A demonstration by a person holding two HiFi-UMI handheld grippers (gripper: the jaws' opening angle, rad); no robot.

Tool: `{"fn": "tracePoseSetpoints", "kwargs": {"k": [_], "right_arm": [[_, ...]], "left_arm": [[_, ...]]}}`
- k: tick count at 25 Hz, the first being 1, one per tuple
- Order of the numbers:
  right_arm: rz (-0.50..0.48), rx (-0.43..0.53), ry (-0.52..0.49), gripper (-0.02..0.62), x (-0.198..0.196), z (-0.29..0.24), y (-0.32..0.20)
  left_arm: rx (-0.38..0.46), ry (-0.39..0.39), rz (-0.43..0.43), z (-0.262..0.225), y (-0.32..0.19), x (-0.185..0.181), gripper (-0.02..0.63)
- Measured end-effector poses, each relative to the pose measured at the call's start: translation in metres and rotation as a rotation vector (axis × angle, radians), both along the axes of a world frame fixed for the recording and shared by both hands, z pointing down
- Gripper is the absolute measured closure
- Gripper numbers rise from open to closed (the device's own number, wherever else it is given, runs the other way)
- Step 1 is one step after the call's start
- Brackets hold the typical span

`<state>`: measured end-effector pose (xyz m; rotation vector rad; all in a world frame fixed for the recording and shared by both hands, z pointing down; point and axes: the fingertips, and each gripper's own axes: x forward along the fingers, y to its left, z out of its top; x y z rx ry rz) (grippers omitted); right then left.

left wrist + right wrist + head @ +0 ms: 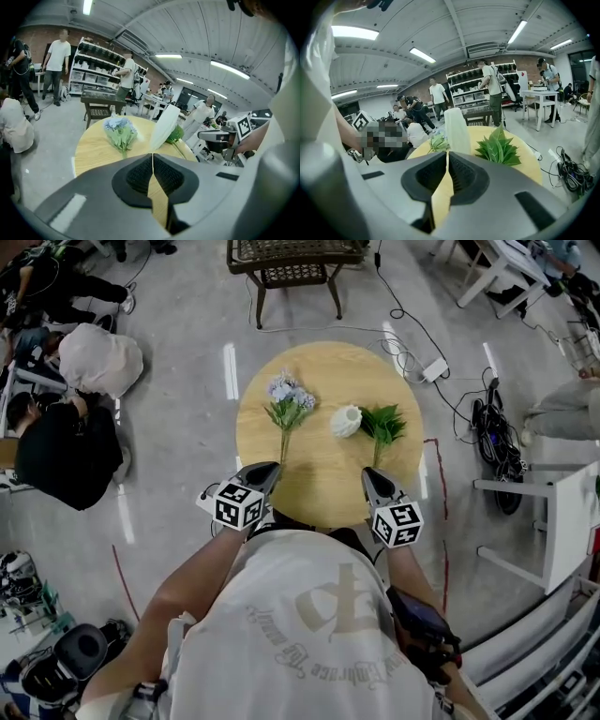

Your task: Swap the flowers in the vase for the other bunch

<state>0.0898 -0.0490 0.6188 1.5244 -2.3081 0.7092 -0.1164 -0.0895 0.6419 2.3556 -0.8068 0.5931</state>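
Left gripper (261, 472) has its jaws pressed together with nothing between them, tip over the near edge of the round wooden table (319, 488). Right gripper (373, 478) is the same: jaws together, holding nothing, tip over the near table edge, well apart from the left one.

The blue flower bunch (289, 401) lies flat on the table ahead of the left gripper, a bit to its right, with the stem end pointing back toward it and the blooms on the far side. It is clear of the jaws.

The white vase (346, 420) stands upright ahead of the right gripper, slightly to its left, between the two bunches. The green leafy bunch (384, 424) lies almost straight ahead of the right gripper, just beside the vase on its right, stem running back toward the gripper. Cannot tell whether the leaves touch the vase.

A chair (295, 268) stands beyond the far table edge.
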Motion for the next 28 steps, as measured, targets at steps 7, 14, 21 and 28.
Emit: {"fn": "tracePoseSetpoints", "kwargs": {"k": [7,14,21,28], "right_arm": [[-0.028,-0.018,-0.008,0.580,-0.011,0.007,-0.006],[-0.058,-0.046,-0.025,0.579,-0.021,0.013,-0.005],[-0.048,-0.065,-0.038,0.579,-0.018,0.017,-0.005],[-0.028,-0.083,-0.048,0.578,-0.015,0.021,-0.004]], "left_arm": [[-0.034,-0.065,-0.047,0.021,-0.022,-0.008,0.595],[-0.058,-0.137,-0.066,0.039,-0.042,-0.007,0.592],[-0.102,-0.154,-0.057,0.052,-0.063,0.004,0.505],[-0.149,-0.215,-0.058,0.071,-0.083,0.011,0.411]]}}
